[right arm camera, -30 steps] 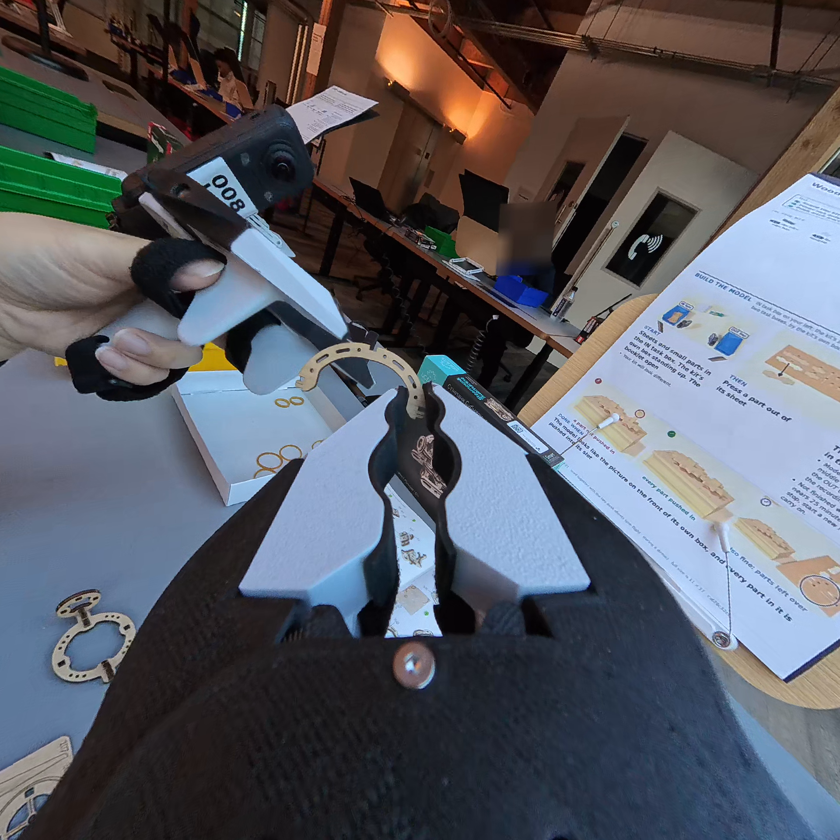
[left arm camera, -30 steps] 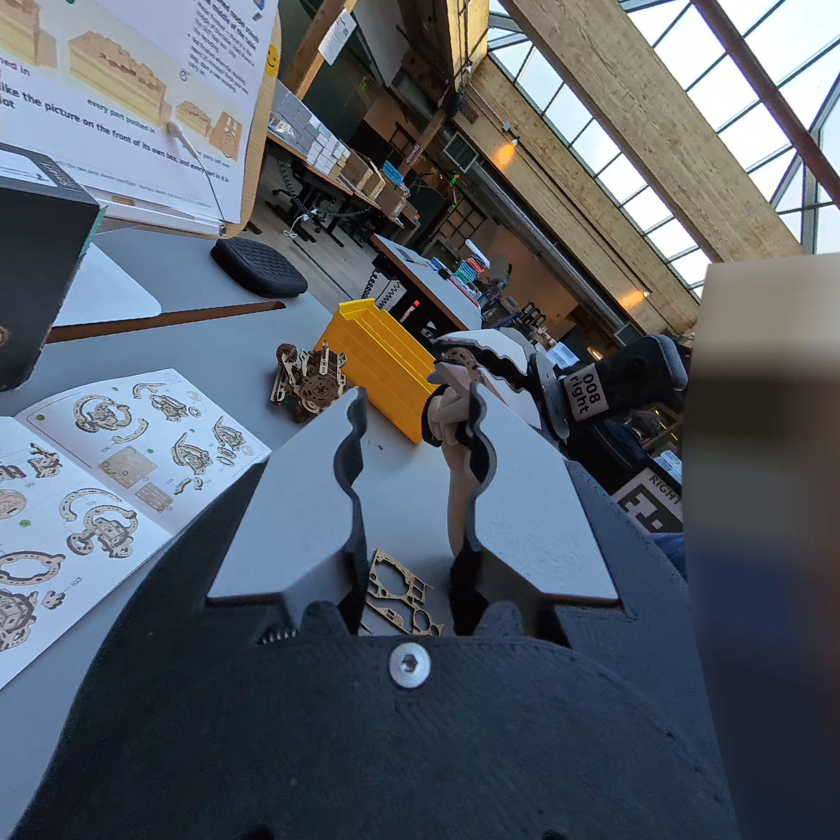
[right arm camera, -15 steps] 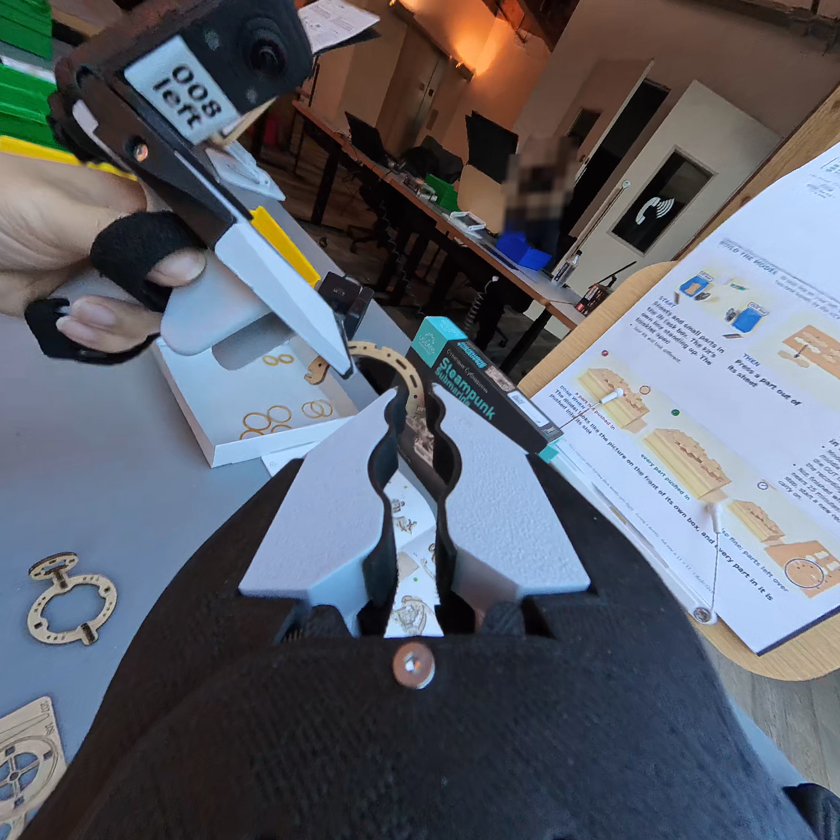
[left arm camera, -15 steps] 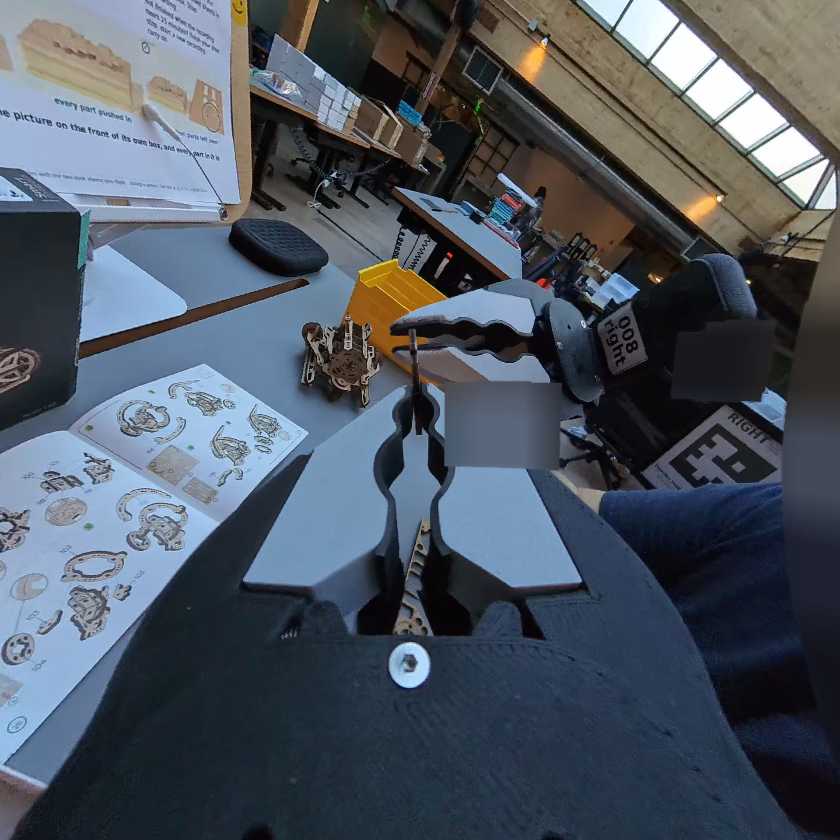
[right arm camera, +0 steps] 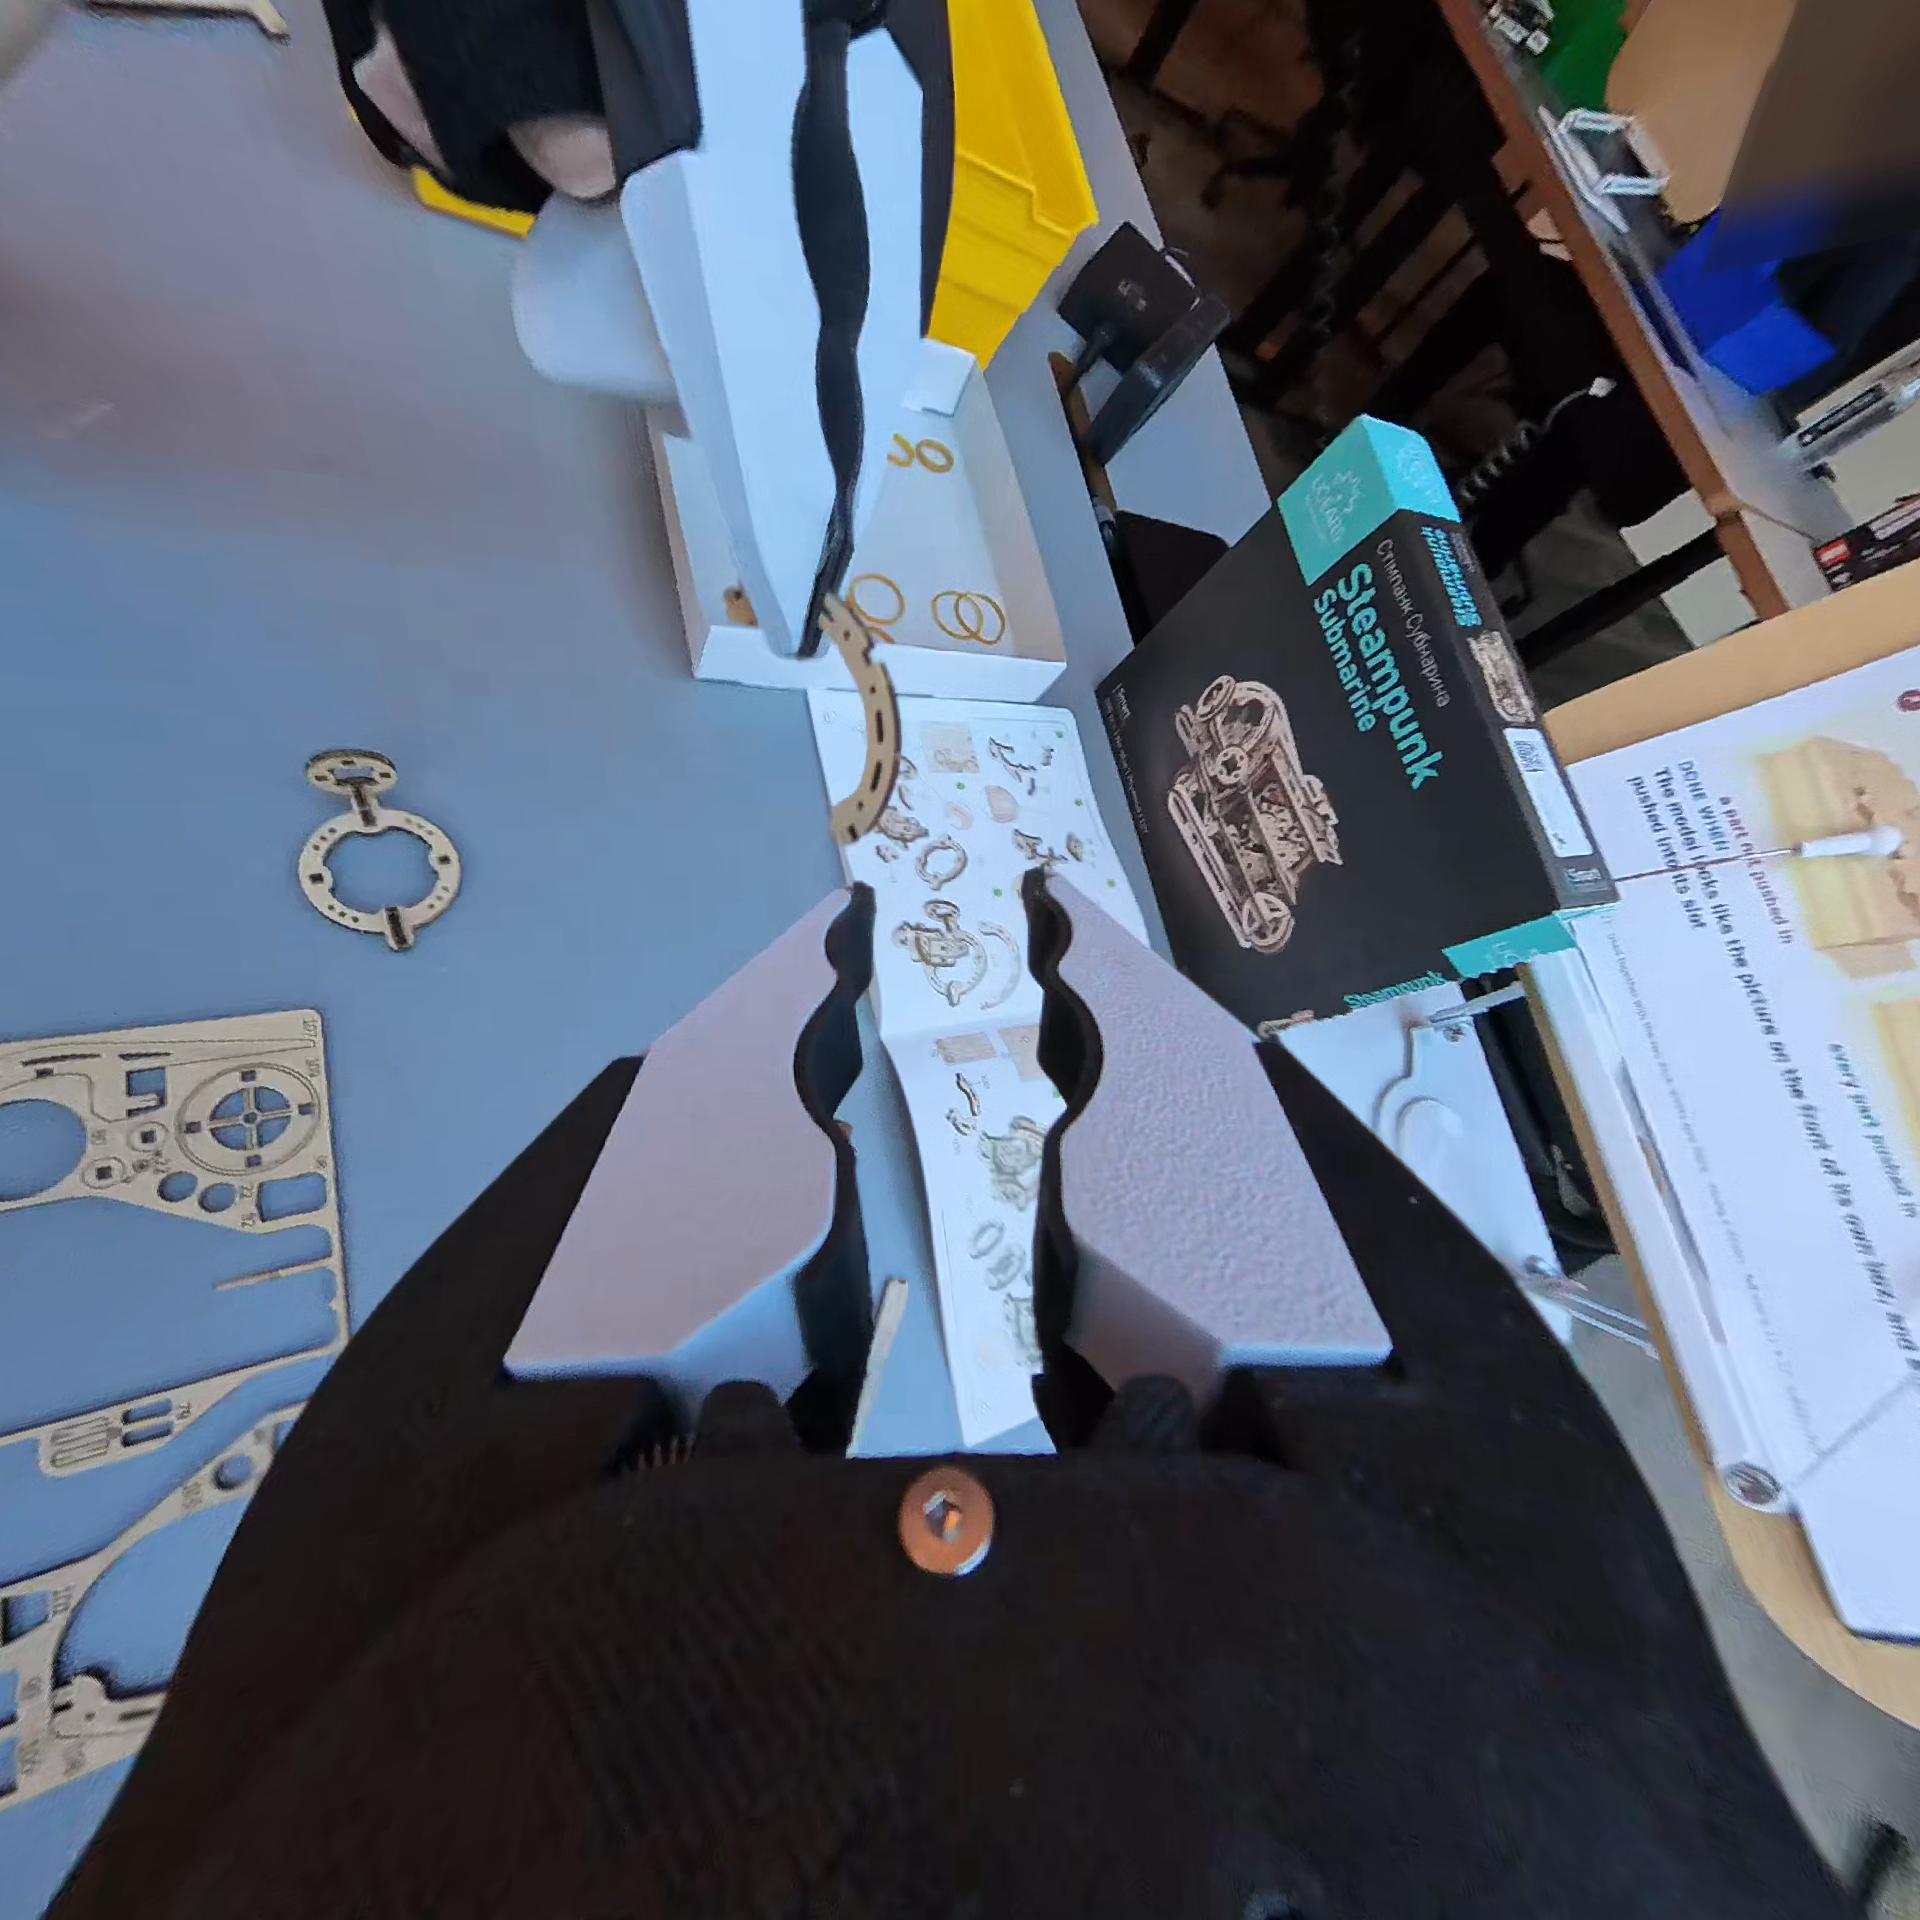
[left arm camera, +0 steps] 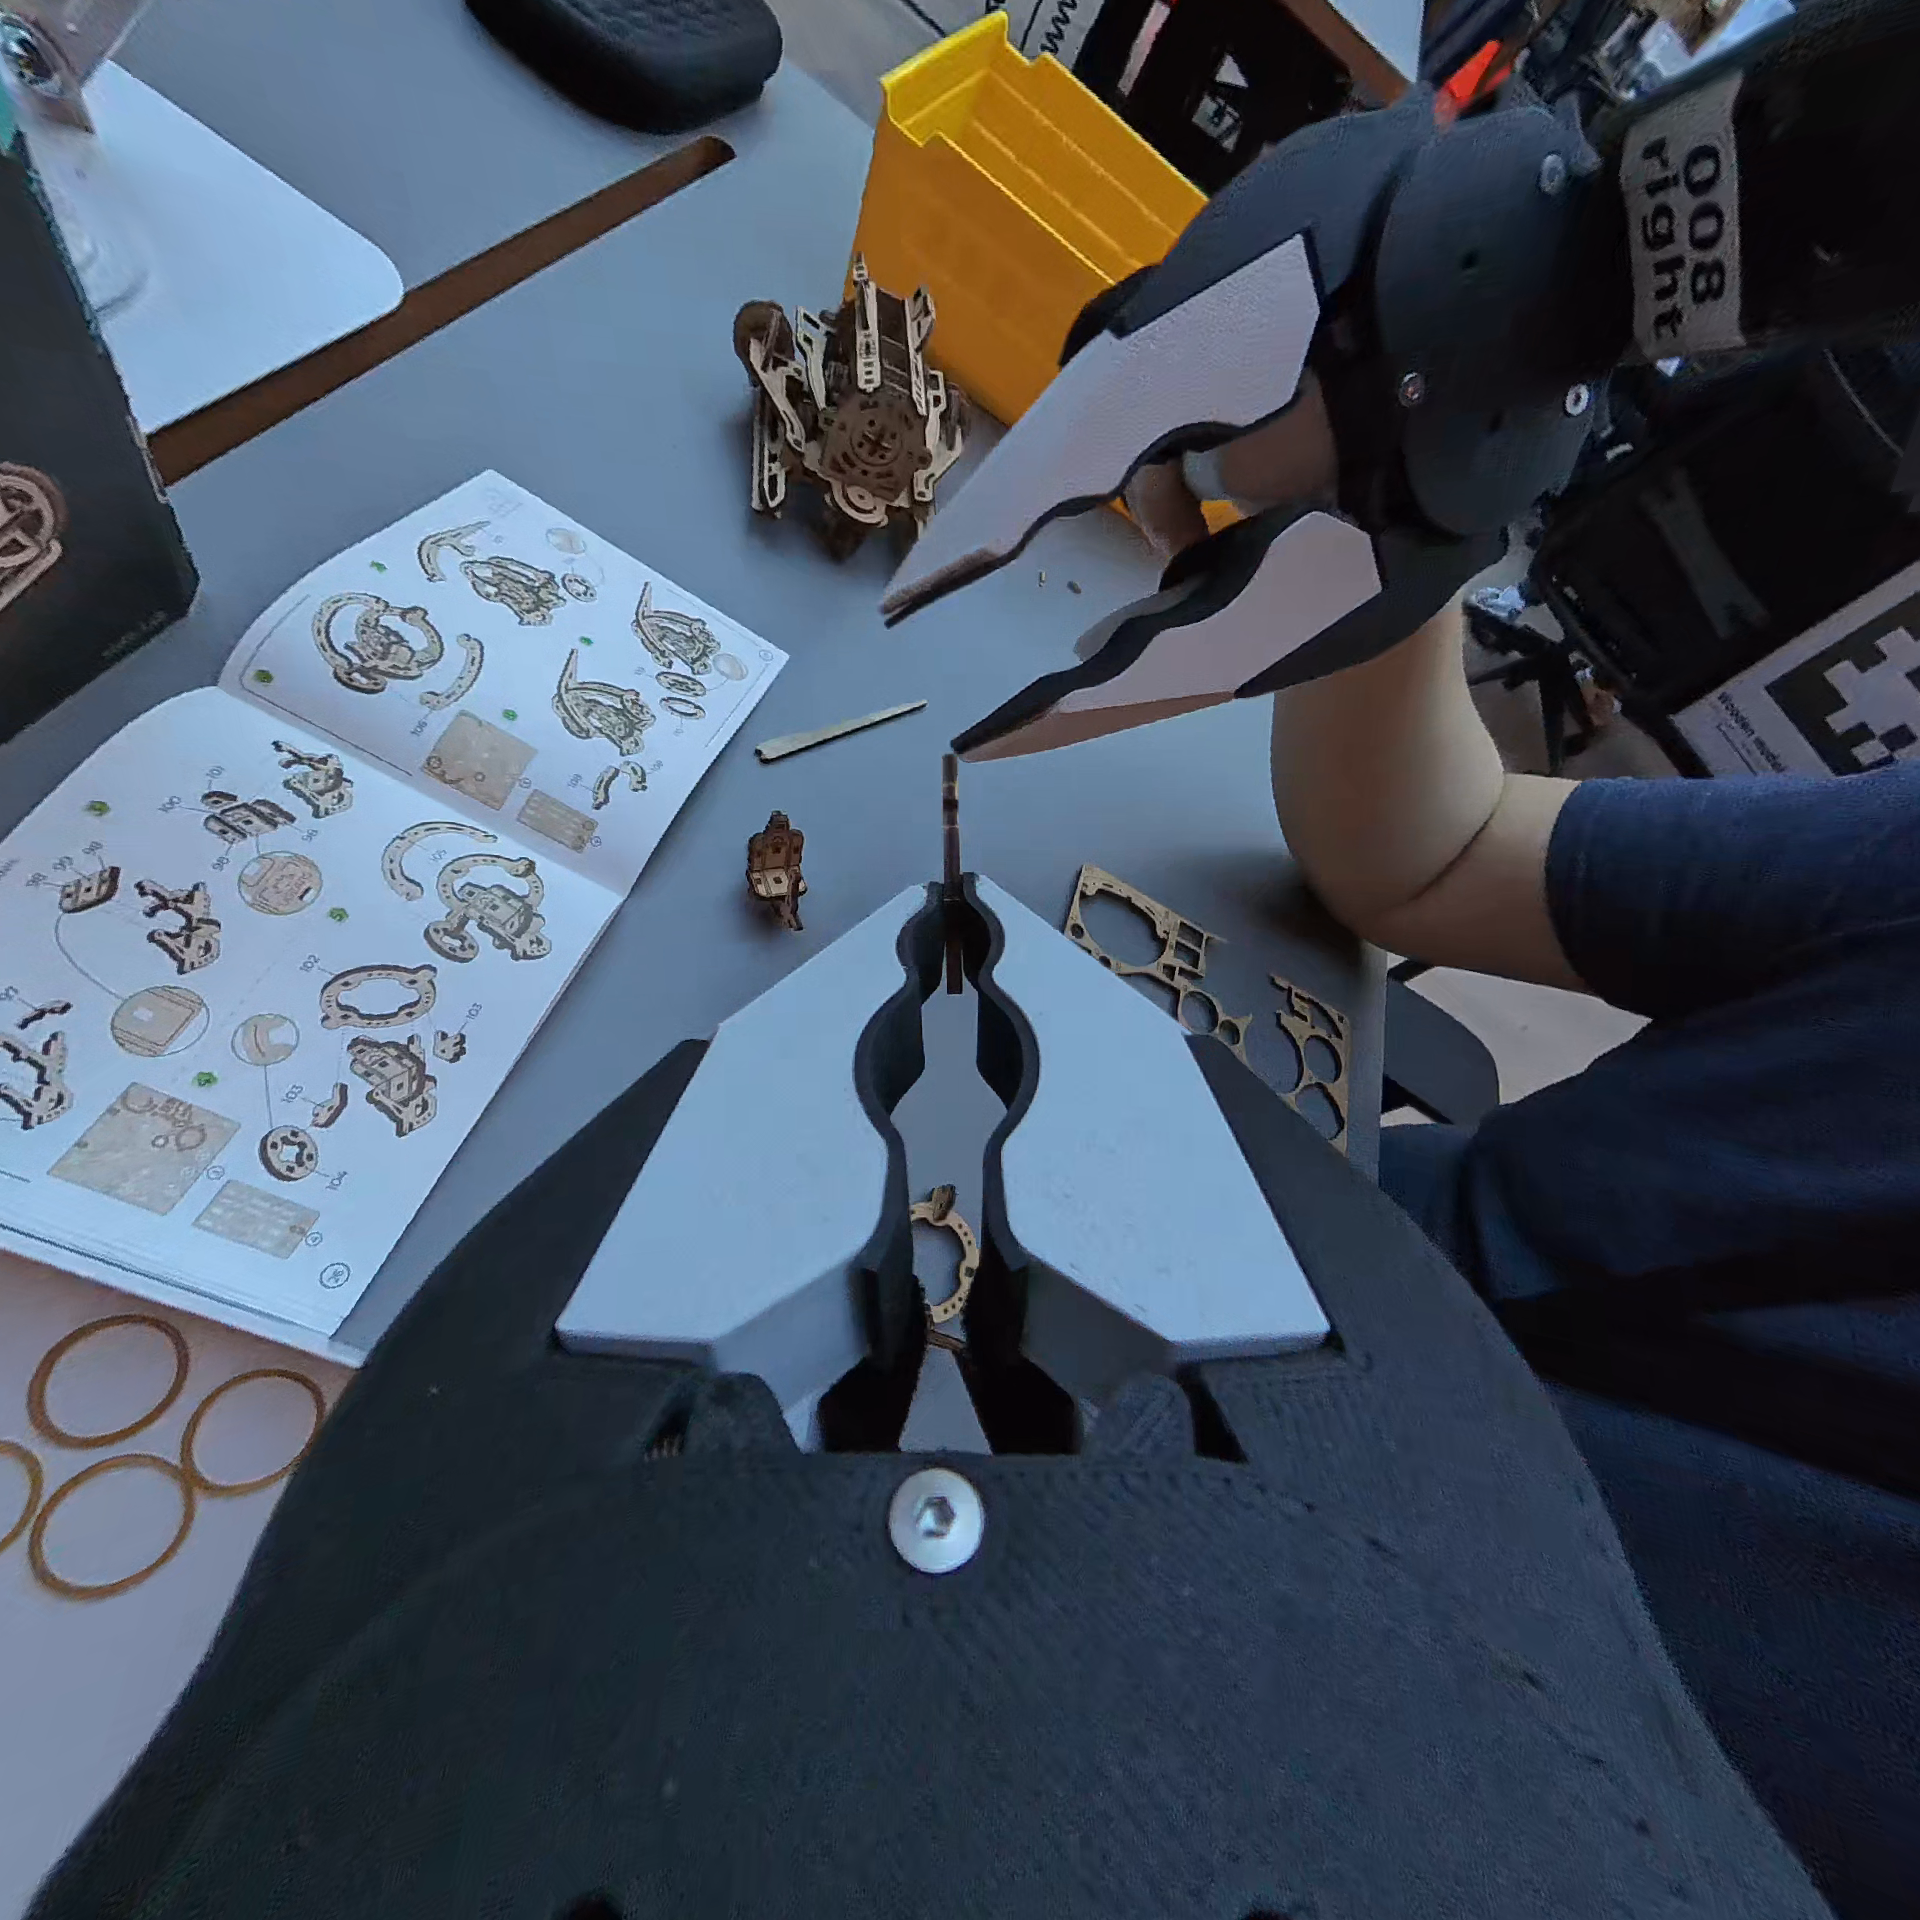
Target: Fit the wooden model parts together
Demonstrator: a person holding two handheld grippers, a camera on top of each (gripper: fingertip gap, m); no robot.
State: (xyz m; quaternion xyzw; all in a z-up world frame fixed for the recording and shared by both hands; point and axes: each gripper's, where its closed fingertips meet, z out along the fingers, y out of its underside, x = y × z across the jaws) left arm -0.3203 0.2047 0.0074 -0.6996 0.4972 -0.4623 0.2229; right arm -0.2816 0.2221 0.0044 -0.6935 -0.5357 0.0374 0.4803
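We work on a grey table (left arm camera: 623, 395). On it lie an open booklet (left arm camera: 343, 894), a yellow bin (left arm camera: 997, 197), the half-built model (left arm camera: 847, 405), a small sub-assembly (left arm camera: 776, 868), a wooden sliver (left arm camera: 836, 730), a punched-out sheet (left arm camera: 1216, 997) at the edge, a ring part (right arm camera: 376, 847), a black box (right arm camera: 1340, 769) and a white tray (right arm camera: 883, 644) holding rubber bands (right arm camera: 966, 616).

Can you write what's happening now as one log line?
left gripper: shut on curved wooden part | right gripper: open, empty | assembled model: on table
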